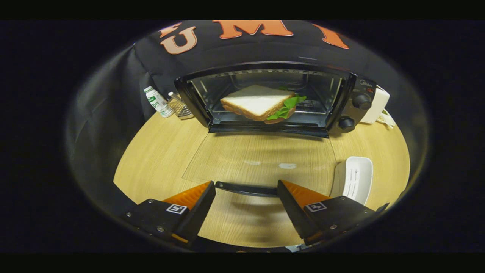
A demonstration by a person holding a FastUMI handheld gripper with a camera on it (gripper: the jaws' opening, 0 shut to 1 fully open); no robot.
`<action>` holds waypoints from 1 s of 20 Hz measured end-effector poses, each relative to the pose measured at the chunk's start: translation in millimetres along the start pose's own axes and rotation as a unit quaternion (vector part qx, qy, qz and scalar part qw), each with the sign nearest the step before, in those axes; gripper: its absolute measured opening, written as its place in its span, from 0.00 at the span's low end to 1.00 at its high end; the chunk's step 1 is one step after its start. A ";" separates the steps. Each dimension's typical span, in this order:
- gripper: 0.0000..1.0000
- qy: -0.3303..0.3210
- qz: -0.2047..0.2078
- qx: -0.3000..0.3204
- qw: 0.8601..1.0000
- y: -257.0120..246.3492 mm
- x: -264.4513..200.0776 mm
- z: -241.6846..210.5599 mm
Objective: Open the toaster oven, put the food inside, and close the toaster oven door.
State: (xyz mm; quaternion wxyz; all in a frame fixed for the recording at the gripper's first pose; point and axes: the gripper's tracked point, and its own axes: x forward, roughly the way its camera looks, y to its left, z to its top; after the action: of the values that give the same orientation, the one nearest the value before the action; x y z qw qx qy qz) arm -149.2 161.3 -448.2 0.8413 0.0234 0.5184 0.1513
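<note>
The black toaster oven [356, 102] stands at the back of the wooden table with its cavity open. Its glass door [261, 155] lies folded down flat toward me. A sandwich [257, 101] of white bread with green lettuce rests inside on the oven's rack. The door's dark handle bar [246, 188] runs along the door's near edge, right at my fingertips. My gripper [246, 185] is open, one finger at each end of the visible bar, and holds nothing.
An empty white rectangular dish [354, 178] sits on the table just right of the door. A small white bottle [157, 101] and a wire holder [180, 107] stand left of the oven. A white box [376, 105] sits behind the oven's right side.
</note>
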 end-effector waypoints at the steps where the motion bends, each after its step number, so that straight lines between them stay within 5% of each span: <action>1: 0.97 0.004 -0.006 -0.012 1.000 -4.3 -5.0 -6.4; 7: 0.98 0.034 -0.019 -0.021 0.999 -10.7 -9.4 -44.4; 20: 0.98 0.041 -0.058 0.024 0.997 -22.7 37.0 -46.4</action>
State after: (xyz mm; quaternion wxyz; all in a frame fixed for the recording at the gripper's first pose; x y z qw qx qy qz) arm -169.4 144.5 -506.2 0.8257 0.0075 0.5568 0.0902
